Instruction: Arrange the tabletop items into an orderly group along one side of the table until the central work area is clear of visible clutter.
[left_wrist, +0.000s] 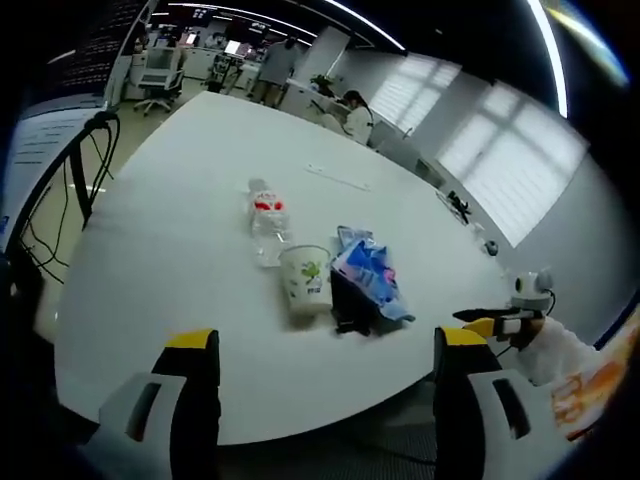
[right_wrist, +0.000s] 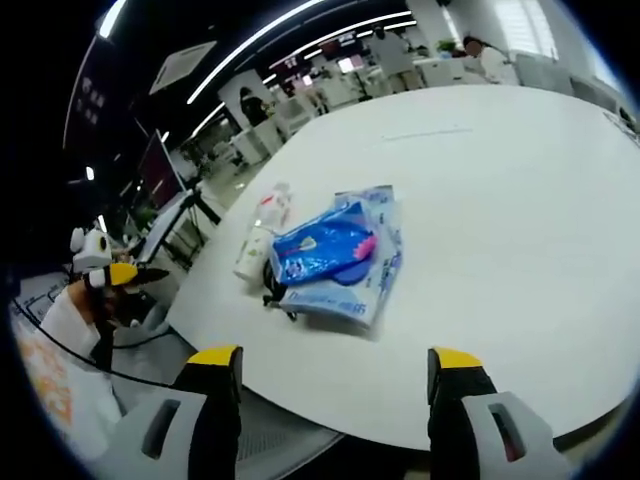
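Observation:
A clear plastic bottle (left_wrist: 265, 215) with a red label lies on its side on the white table (left_wrist: 180, 250). A paper cup (left_wrist: 305, 282) stands just in front of it. Beside the cup, blue packets (left_wrist: 368, 272) are stacked over a black item (left_wrist: 350, 312). My left gripper (left_wrist: 325, 400) hangs open off the table's near edge. The right gripper (left_wrist: 505, 318) enters from the right, off the table. In the right gripper view the blue packets (right_wrist: 340, 255), bottle (right_wrist: 268, 215) and cup (right_wrist: 250, 258) cluster near the table edge. My right gripper (right_wrist: 335, 400) is open and holds nothing. The left gripper (right_wrist: 112, 275) shows at far left.
A thin white strip (left_wrist: 340, 178) lies farther out on the table. Small dark objects (left_wrist: 460, 206) sit near its right edge. Cables and a stand (left_wrist: 70, 170) are to the left. People (left_wrist: 355, 115) and office chairs are beyond the far end.

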